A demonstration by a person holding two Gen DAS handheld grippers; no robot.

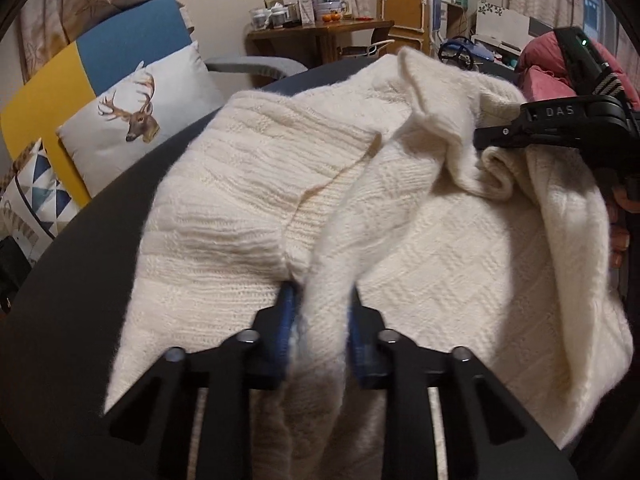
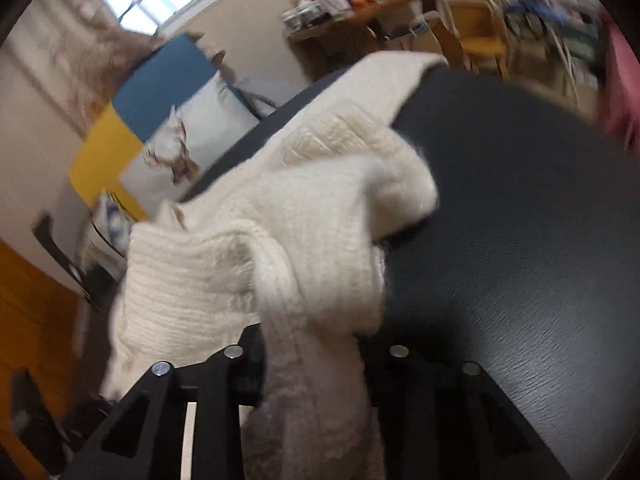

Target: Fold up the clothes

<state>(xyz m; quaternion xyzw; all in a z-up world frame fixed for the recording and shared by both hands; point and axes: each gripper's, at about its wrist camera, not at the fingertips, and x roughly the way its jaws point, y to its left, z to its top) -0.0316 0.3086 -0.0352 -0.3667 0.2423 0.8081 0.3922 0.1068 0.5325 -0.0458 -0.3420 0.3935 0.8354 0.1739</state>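
On the dark round table [image 1: 80, 280] a cream knitted sweater [image 1: 248, 184] is spread in rumpled folds, and most of its body is seen only from the left wrist camera. That view alone also takes in the right gripper [image 1: 480, 136], which is seen at the right edge with its black finger against a rolled fold of the knit, and a hand [image 1: 618, 220] is partly glimpsed behind it. From the right wrist camera, by contrast, a wide bare stretch of the table [image 2: 520, 240] is shown, with the sweater [image 2: 280, 220] bunched to the left of it.

A ridge of the knit is pinched between the blue pads [image 1: 286, 320] of the left gripper [image 1: 322, 312], whose jaws are drawn close on it. A thick bundle of the knit is clamped by the right gripper [image 2: 316, 344]; its pads are buried in the wool and cannot be made out.

The right view is smeared by blur. A deer cushion [image 1: 136, 116] on a blue and yellow sofa [image 1: 120, 48] is seen sharply only from the left.
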